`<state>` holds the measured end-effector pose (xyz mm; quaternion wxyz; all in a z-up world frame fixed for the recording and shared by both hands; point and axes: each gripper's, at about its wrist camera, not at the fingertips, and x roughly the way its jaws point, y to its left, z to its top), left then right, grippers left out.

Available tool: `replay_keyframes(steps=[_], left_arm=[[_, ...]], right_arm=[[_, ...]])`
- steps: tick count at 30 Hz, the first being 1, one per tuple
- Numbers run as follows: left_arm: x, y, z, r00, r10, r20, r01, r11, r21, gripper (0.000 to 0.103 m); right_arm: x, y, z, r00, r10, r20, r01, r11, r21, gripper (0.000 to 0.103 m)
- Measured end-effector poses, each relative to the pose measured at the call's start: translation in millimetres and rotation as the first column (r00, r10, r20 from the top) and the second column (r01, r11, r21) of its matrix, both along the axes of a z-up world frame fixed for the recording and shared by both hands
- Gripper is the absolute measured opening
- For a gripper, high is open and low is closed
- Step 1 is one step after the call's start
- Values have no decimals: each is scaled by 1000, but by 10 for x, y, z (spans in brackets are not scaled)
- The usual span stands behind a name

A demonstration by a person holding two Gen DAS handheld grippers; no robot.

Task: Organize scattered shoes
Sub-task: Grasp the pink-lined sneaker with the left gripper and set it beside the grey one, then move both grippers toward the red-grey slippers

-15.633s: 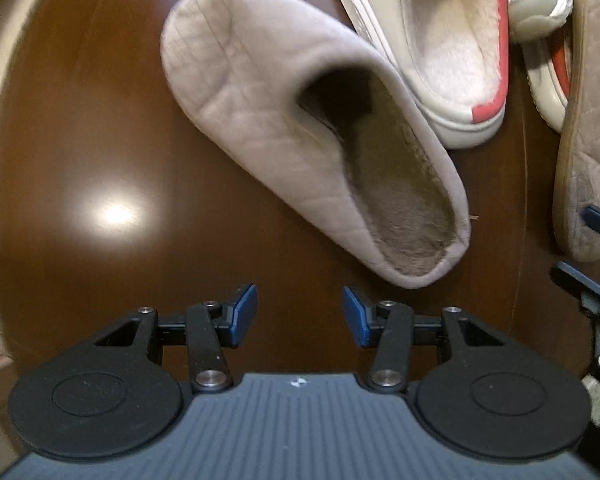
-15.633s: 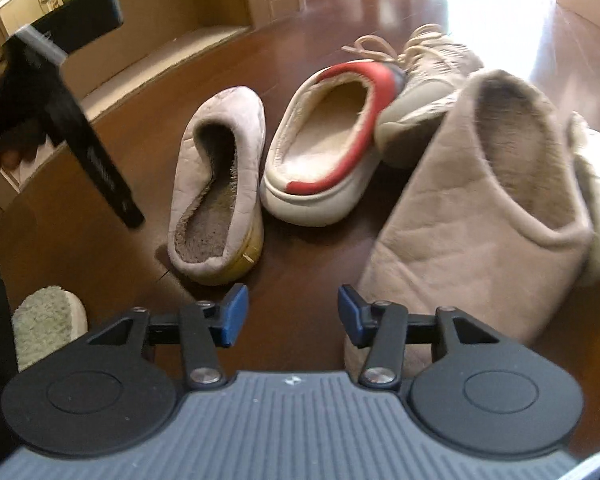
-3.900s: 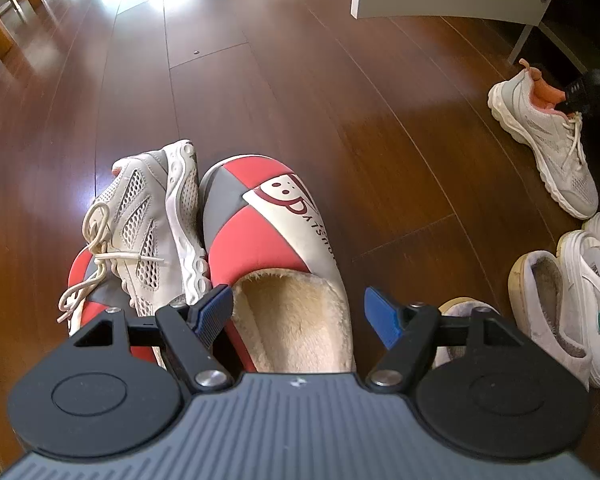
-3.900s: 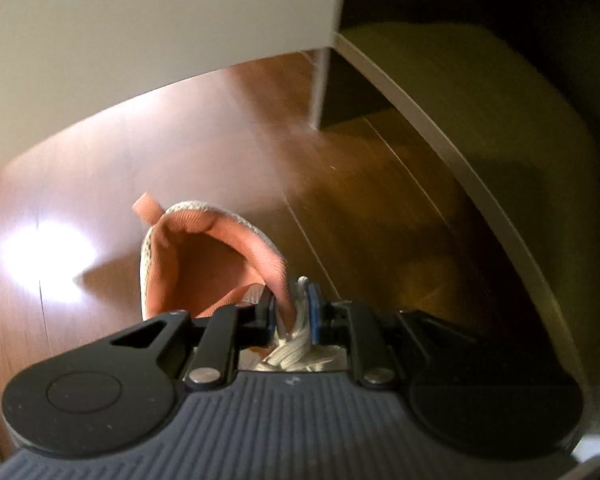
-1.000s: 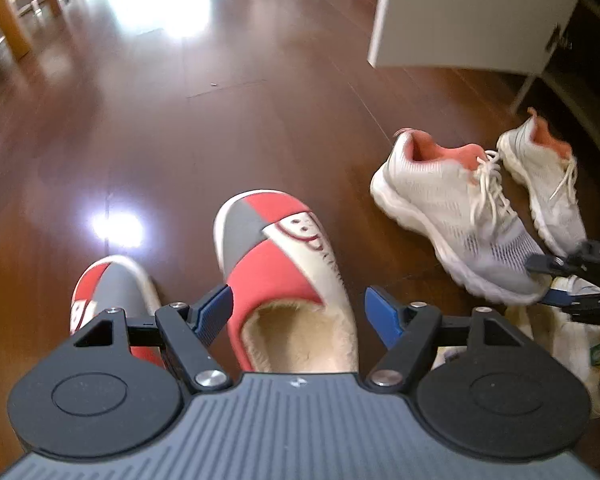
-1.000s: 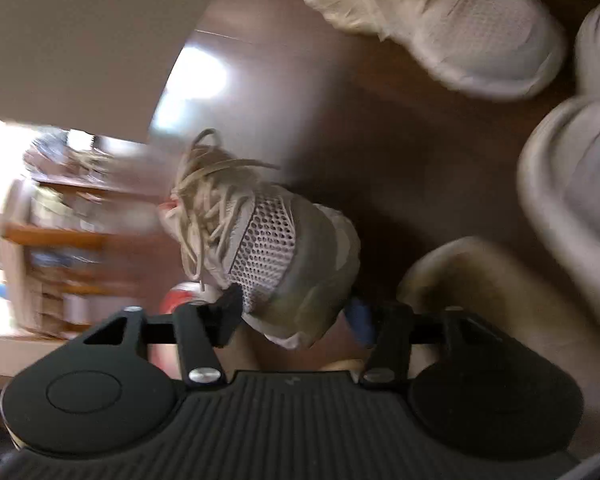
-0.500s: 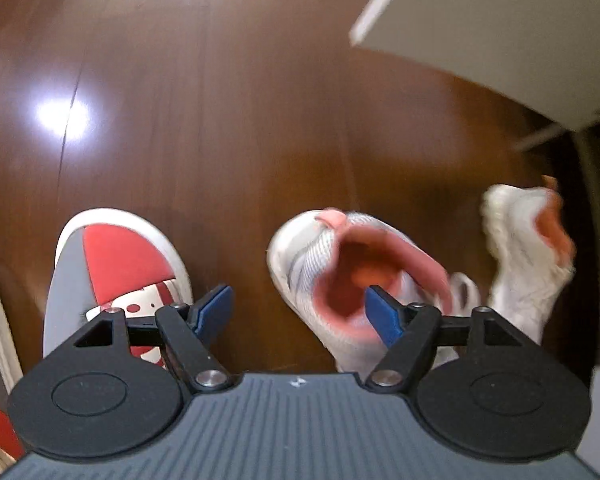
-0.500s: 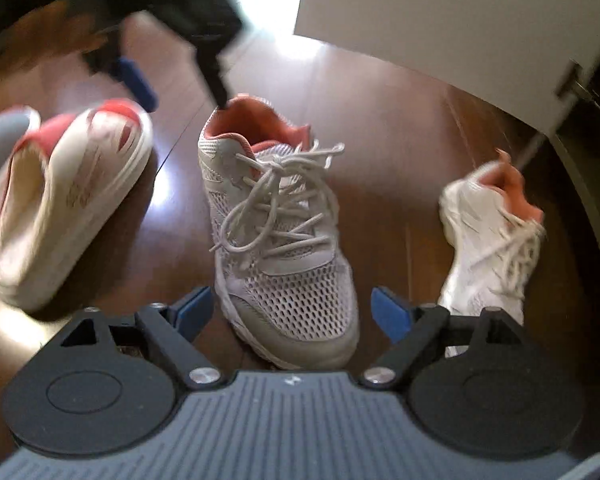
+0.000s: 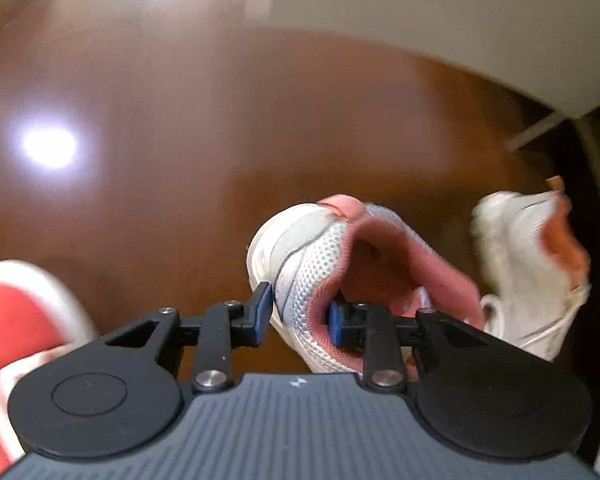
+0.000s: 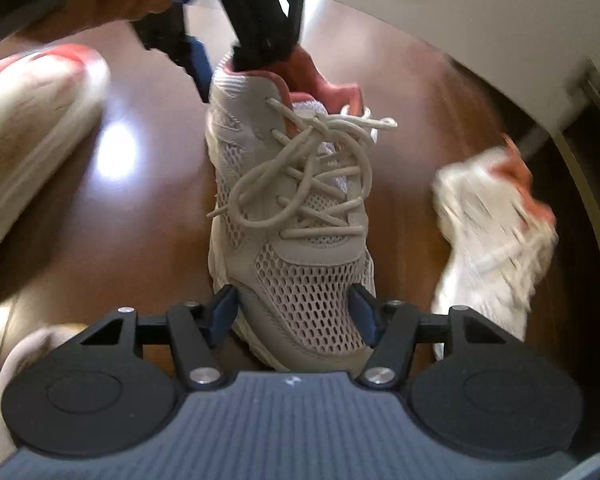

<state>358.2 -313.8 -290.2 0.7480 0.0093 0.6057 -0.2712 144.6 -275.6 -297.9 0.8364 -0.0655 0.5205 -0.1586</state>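
Note:
A grey mesh sneaker with pink lining (image 9: pixel 312 276) (image 10: pixel 296 216) stands on the wood floor. My left gripper (image 9: pixel 300 314) is shut on its heel collar, one finger outside, one inside the opening; it also shows at the sneaker's heel in the right wrist view (image 10: pixel 236 40). My right gripper (image 10: pixel 294 312) straddles the sneaker's toe, its pads at both sides of the toe. The matching sneaker (image 9: pixel 532 264) (image 10: pixel 496 236) lies to the right, blurred.
A red and white slipper (image 9: pixel 16 320) (image 10: pixel 32 116) lies at the left. A white cabinet door (image 9: pixel 460 20) (image 10: pixel 480 12) stands open behind, with the dark cabinet opening at the right. A beige slipper edge (image 10: pixel 8 380) shows at lower left.
My left gripper has closed onto the sneaker's heel collar. My right gripper has moved forward and narrowed around the toe.

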Motion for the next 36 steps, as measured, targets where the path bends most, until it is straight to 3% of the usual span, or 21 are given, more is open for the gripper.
replay_keyframes(steps=[2,6,7,10,12,14,18,20,22,23,26,32,36], left_arm=[[-66,-211,47,1000,-21,17,22,999,-35,36],[-182,-205,66,1000,-15,-2,15,997,-79,52],[-205,-105,89,1000,-13,3,13,996,-89,57],[-255,297,169,1000,4,14,-3,996,-93,58],[-181,611,261,1000,23,12,-22,997,-72,58],[-246,1063,325,1000,16,-11,-16,999,-44,59],[-404,1750,493,999,-15,-44,17,999,35,59],[-529,1999,547,998,-20,-61,25,997,68,59],[-642,2089,577,997,-20,-79,26,997,71,59],[-675,2079,606,997,-30,-73,35,997,67,59],[-736,2046,689,997,-61,-54,64,996,56,59],[-775,2090,870,995,-95,-32,97,994,46,59],[-799,2247,964,996,-86,-31,87,994,58,59]], right_arm=[[25,-136,3,996,-94,13,94,996,-8,57],[67,-313,-24,985,-171,9,171,985,-39,59],[69,-340,-35,985,-171,5,171,985,-34,59],[26,-345,-25,988,-157,14,157,987,-39,63],[-64,-337,60,989,-140,51,141,990,-12,80],[-123,-344,174,990,-99,98,96,995,39,82],[-9,-344,234,989,35,142,-25,997,-71,94],[105,-450,187,988,32,148,-22,997,-71,97],[191,-558,124,989,2,145,1,1000,-23,95],[201,-584,90,990,-21,143,20,1000,2,85],[140,-608,64,985,-65,160,62,998,26,73],[105,-637,59,981,-141,137,143,990,-5,71],[92,-671,27,985,-108,138,113,993,-26,73]])
